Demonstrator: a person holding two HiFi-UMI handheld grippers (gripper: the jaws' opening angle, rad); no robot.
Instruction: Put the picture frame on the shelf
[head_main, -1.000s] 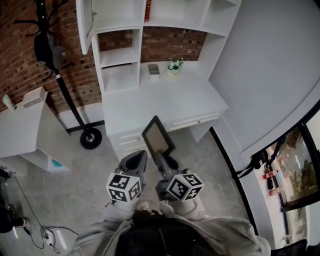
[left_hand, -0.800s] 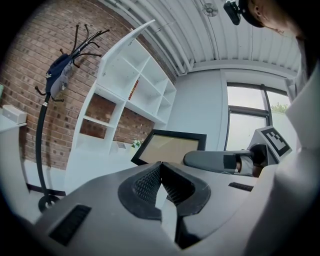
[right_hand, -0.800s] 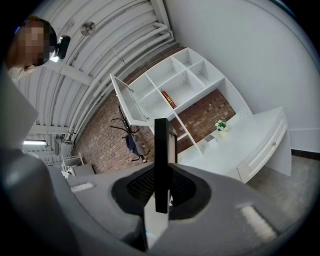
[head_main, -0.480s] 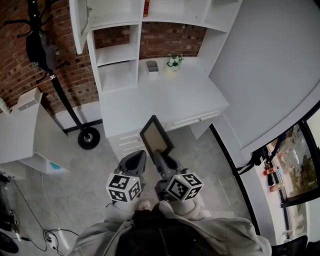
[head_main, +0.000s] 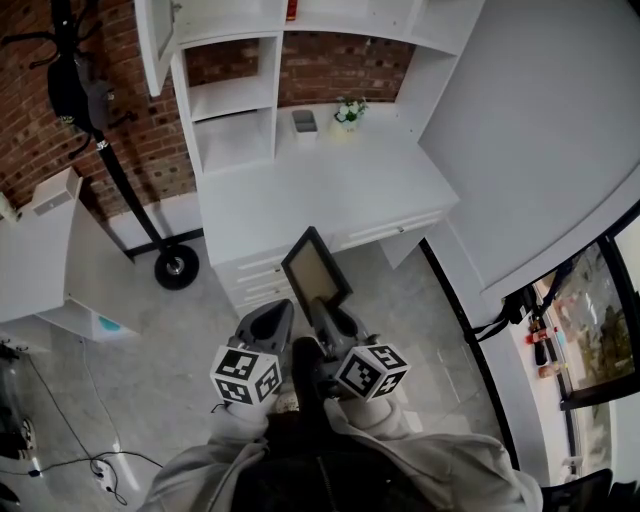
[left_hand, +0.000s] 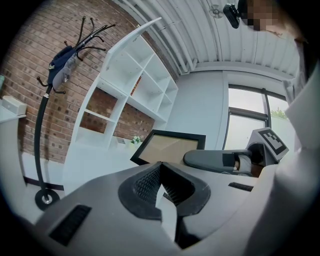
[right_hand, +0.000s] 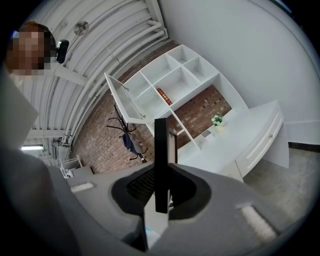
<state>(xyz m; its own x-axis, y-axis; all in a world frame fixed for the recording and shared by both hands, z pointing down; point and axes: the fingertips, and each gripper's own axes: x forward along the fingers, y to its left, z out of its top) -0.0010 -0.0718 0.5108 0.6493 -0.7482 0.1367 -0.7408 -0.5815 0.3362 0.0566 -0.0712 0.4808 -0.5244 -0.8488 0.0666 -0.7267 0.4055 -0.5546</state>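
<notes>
- Both gripper views are strongly fisheye: the borders are dark and round, and the straight lines of the shelf (left_hand: 125, 85) behind the fingers (left_hand: 145, 182) bend.
- The fingers, very near the lens, look soft; the brick wall (right_hand: 100, 142) far behind them is sharper.
- Daylight enters from the window (left_hand: 245, 132) to the right of the fingers, and it is burnt out to white.
- The white surface (head_main: 330, 195) ahead of the fingers is evenly bright, with only soft shadows.
- The head view curves at its edges.
</notes>
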